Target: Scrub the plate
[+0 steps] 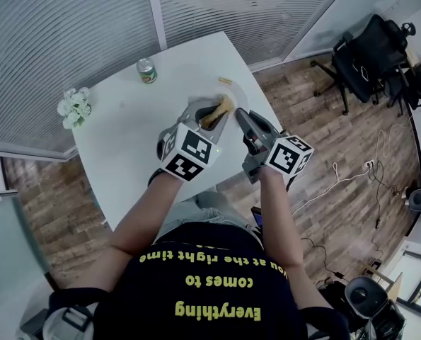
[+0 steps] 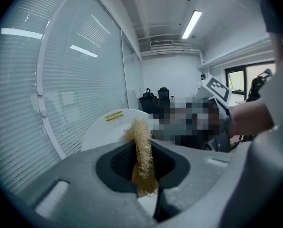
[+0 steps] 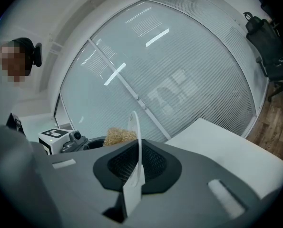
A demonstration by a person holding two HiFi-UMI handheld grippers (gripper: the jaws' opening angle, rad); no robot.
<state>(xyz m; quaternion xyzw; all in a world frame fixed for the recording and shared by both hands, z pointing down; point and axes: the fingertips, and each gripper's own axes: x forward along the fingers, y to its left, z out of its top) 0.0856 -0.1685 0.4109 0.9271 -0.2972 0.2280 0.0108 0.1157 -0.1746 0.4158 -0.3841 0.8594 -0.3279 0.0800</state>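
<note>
My left gripper [image 1: 214, 113] is shut on a tan fibrous scrubber [image 1: 219, 109], which stands upright between its jaws in the left gripper view [image 2: 142, 148]. My right gripper [image 1: 241, 117] is shut on the rim of a white plate [image 1: 237, 93] and holds it up on edge over the table. In the right gripper view the plate [image 3: 136, 141] shows edge-on as a thin white arc. The left gripper view shows the plate's broad face [image 2: 105, 129], with a yellow label near its top. The scrubber [image 3: 118, 136] sits right beside the plate's face; whether they touch I cannot tell.
A white table [image 1: 125, 144] stands below the grippers, with a green can [image 1: 147, 70] and a bunch of white flowers [image 1: 74, 106] at its far side. Black office chairs [image 1: 371, 54] and loose cables [image 1: 337, 179] are on the wood floor to the right. Glass walls with blinds stand behind.
</note>
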